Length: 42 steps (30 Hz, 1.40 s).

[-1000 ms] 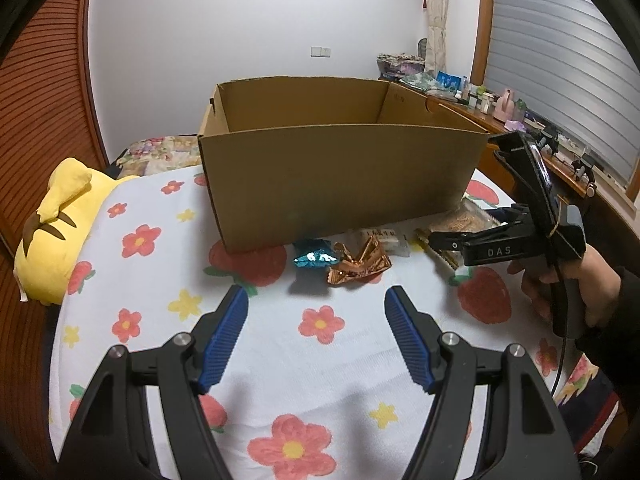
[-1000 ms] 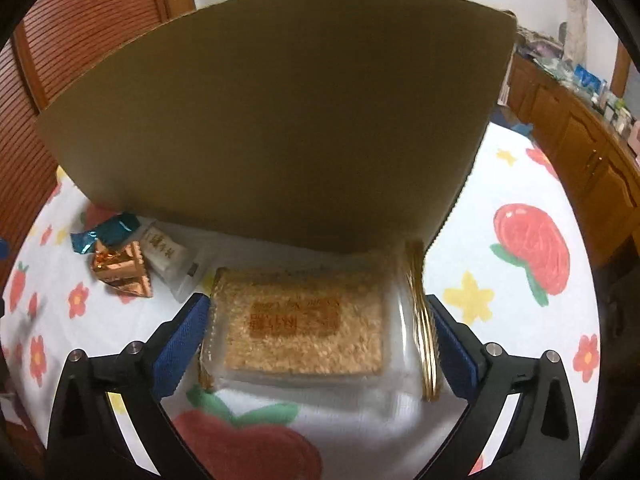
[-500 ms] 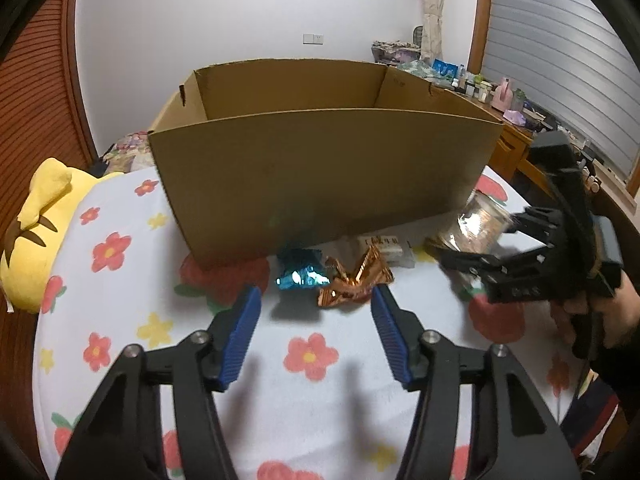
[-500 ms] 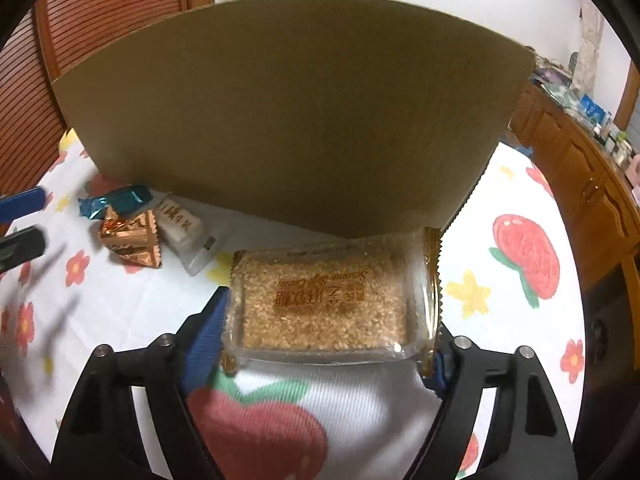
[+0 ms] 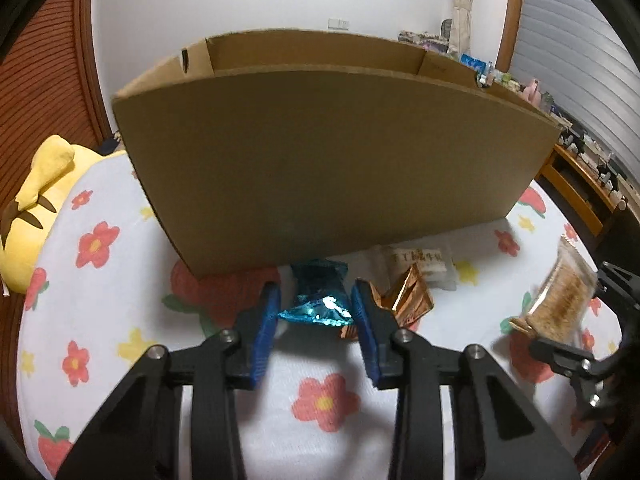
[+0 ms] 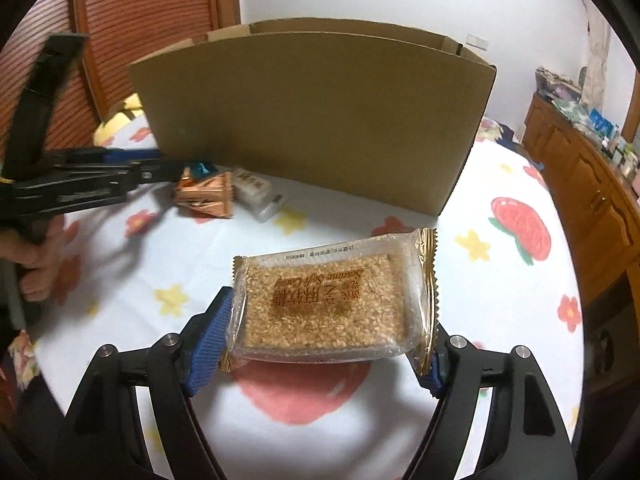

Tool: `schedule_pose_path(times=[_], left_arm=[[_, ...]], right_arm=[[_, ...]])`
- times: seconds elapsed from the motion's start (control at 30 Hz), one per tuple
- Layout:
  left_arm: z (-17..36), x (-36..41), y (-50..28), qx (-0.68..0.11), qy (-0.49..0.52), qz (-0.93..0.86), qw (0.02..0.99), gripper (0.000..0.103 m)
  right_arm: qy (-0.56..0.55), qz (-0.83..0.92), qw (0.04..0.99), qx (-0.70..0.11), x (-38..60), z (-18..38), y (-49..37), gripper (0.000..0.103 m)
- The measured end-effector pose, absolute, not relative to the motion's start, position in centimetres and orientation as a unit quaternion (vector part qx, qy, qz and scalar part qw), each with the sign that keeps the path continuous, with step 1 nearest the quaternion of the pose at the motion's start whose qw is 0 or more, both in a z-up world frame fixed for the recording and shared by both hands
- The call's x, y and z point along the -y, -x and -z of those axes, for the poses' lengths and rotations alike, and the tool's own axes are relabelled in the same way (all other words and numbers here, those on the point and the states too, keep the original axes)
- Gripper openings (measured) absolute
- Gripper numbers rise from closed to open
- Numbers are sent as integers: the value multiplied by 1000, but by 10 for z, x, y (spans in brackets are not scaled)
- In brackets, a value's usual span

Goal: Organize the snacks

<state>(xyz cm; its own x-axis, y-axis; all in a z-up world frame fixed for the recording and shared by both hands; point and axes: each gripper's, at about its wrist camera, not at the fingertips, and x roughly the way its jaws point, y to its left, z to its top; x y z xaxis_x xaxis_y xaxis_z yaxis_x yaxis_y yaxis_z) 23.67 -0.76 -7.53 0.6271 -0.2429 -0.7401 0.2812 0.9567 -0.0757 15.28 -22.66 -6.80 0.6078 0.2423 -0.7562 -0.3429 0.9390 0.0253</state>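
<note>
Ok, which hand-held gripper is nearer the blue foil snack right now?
Left. The left hand-held gripper has its fingers on either side of the blue foil snack by the cardboard box. The right hand-held gripper is off to the side, holding the sesame candy pack.

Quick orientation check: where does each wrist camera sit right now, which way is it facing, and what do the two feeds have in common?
Left wrist: low over the floral cloth, facing the cardboard box; left gripper straddles the blue snack.
Right wrist: higher, facing the box from the right; right gripper grips the sesame candy pack.
Shared: box, copper snack, white snack; each view shows the other gripper.
</note>
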Motion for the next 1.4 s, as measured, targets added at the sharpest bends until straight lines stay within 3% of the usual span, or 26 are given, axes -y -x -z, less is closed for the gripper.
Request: schedule_pose_path(times=[0.27, 0.43, 1.4], left_arm=[[83, 21, -245, -415, -52, 128, 899, 40], [87, 25, -242, -420, -67, 128, 896, 35], [44, 9, -147, -364, -59, 182, 912, 34]], right_arm=[[50, -164, 893, -417, 228, 73, -150, 80], [51, -161, 892, -418, 219, 75, -147, 80], [47, -158, 896, -413, 214, 73, -156, 80]])
